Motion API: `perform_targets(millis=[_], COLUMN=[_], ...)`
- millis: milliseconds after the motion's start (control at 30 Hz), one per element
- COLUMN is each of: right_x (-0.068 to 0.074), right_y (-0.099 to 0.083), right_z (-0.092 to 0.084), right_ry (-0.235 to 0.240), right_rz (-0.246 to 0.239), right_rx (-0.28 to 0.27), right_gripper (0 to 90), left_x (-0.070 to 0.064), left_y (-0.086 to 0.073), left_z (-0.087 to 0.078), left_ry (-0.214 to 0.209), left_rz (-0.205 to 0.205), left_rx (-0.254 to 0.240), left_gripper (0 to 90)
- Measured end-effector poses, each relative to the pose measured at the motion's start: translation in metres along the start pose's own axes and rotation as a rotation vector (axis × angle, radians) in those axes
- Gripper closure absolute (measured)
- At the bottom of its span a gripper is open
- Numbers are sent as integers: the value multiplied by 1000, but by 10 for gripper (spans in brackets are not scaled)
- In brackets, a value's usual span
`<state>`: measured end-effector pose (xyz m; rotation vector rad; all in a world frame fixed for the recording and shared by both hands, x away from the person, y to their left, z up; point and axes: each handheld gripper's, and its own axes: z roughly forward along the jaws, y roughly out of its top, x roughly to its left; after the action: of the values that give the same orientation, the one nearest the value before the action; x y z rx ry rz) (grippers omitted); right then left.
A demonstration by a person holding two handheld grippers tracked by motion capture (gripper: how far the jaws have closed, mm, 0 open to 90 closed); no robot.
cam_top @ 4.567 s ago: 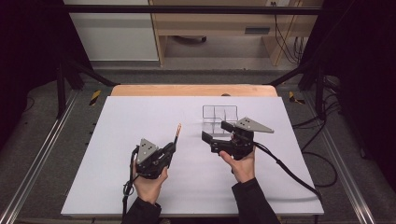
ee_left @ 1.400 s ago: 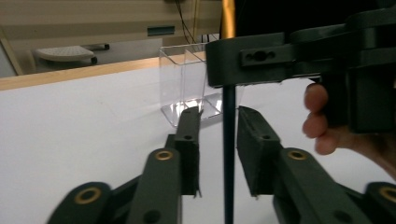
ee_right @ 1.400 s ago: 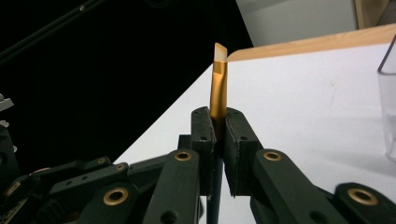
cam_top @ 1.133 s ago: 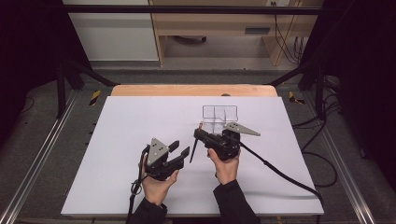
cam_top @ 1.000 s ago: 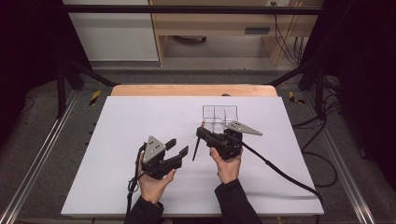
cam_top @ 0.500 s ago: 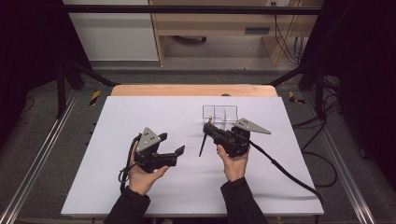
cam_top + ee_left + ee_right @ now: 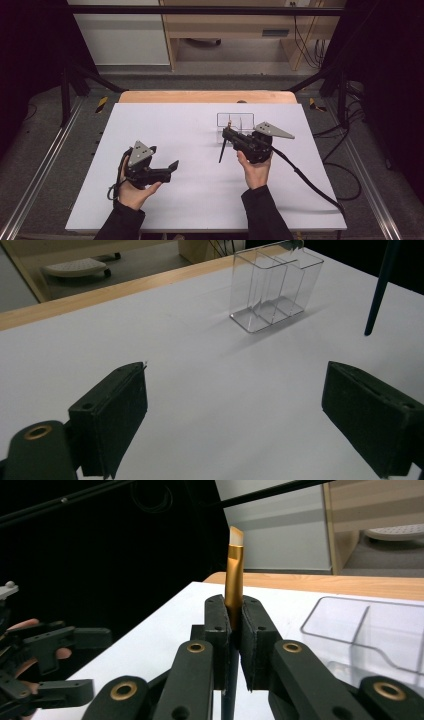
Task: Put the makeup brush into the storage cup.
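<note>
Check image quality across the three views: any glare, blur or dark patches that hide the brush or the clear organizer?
High view: even light on the white table, black surrounds; clear organizer faint. Left gripper view: organizer sharp with a soft shadow, open left gripper jaws slightly soft. Right gripper view: right gripper and gold brush ferrule crisp, left background black, organizer edge washed out.

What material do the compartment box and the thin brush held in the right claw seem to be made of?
Compartment box: probably clear hard plastic, maybe acrylic; the table shows through its glossy walls and dividers.
Brush: the gold sleeve shines like metal, though it may be coated plastic; the dark blue handle looks smooth and painted, wood or plastic. The pale tip looks like bristles.
</note>
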<state>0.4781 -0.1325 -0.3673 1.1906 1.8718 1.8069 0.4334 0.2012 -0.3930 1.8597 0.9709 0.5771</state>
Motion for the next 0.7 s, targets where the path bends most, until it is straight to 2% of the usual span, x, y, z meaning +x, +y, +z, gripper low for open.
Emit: perform_targets(millis=[200, 300, 700], right_x=[-9, -13, -22], right_y=[11, 15, 31], right_z=[-4, -3, 6], right_ry=[-28, -41, -64], right_rz=[-30, -38, -78], right_rx=[0, 6, 38], right_gripper=[835, 835, 835], left_x=[11, 14, 23], left_y=[-13, -16, -23], left_z=[-4, -3, -7], left_ry=[-5, 9, 19], left_rz=[-30, -21, -41], left_rx=[-12, 12, 0], left_gripper=[102, 93, 99])
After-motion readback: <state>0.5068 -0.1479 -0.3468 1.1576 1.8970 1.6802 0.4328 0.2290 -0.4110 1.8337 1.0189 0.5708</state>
